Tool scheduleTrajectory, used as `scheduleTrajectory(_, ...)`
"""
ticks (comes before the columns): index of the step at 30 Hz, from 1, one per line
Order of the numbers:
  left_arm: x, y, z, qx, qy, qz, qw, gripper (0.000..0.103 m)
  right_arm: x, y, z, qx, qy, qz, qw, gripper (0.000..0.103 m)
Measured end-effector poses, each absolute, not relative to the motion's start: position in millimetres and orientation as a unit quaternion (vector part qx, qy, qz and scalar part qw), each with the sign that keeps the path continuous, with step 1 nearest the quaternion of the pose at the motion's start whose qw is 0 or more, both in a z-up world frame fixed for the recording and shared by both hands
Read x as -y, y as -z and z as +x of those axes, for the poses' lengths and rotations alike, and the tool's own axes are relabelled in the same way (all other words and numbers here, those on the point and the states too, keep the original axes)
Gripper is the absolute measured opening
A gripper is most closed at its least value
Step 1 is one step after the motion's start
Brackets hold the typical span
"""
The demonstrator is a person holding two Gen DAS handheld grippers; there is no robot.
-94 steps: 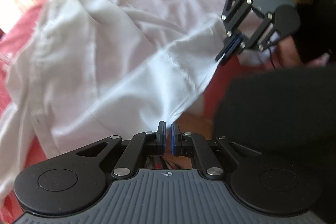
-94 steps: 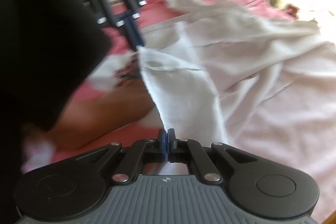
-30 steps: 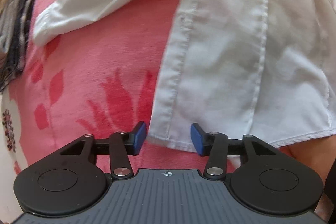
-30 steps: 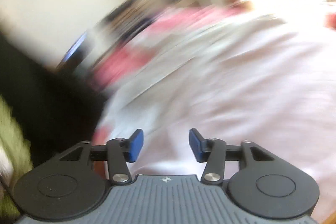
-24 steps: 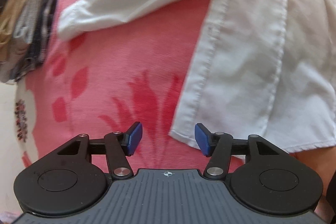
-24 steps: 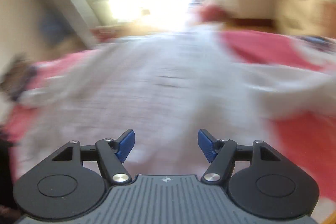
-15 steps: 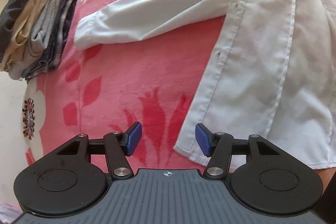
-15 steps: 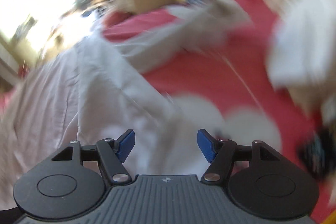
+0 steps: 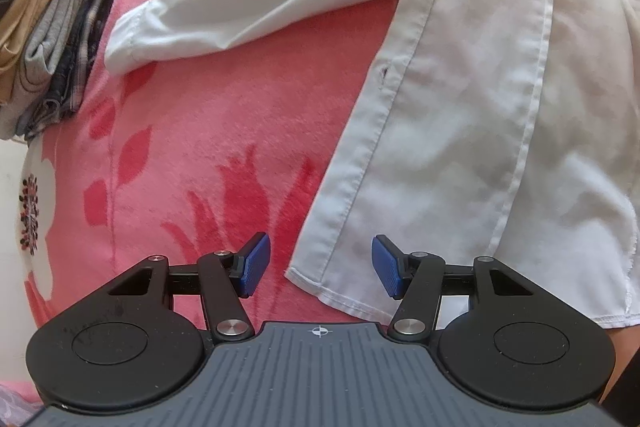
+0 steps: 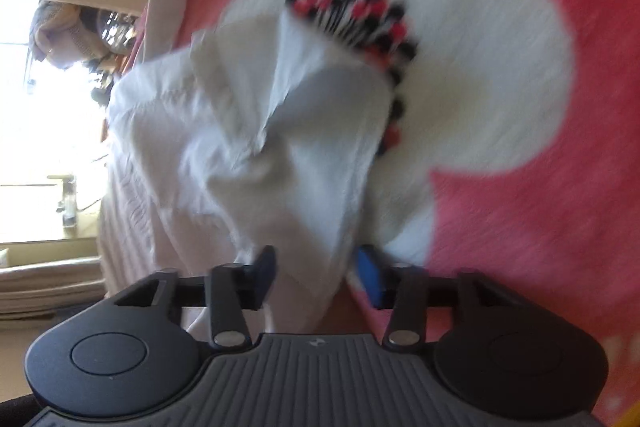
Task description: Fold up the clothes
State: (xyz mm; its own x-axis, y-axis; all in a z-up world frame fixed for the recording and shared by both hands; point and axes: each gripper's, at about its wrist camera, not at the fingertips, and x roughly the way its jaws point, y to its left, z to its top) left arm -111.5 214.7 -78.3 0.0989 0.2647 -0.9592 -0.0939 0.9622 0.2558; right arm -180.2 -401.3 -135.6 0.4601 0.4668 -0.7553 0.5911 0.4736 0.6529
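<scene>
On pink blanket (image 9: 208,131), white shirt (image 9: 460,107); left tool (image 9: 320,265) wide open over its hem; right tool (image 10: 316,273) closing around cloth.

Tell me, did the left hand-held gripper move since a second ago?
Yes. The left hand-held gripper slid left and pulled back from the white button-up shirt: its hem corner now sits near the right pad, and the stack of folded clothes shows.

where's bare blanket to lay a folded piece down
Free: the pink blanket between the clothes stack, the shirt's sleeve and its button placket. Crowded: right of the placket, where the white shirt spreads.
</scene>
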Motion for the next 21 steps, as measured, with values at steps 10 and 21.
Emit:
scheduleTrajectory(10,-216,88,-112,-0.669,-0.122,0.059,0.731,0.056,404,102,-184,-0.495,0.087,0.447,0.74,0.0)
scheduleTrajectory(21,-220,89,-113,-0.672,-0.122,0.051,0.728,0.056,425,62,-183,-0.51,0.123,0.379,0.762,0.0)
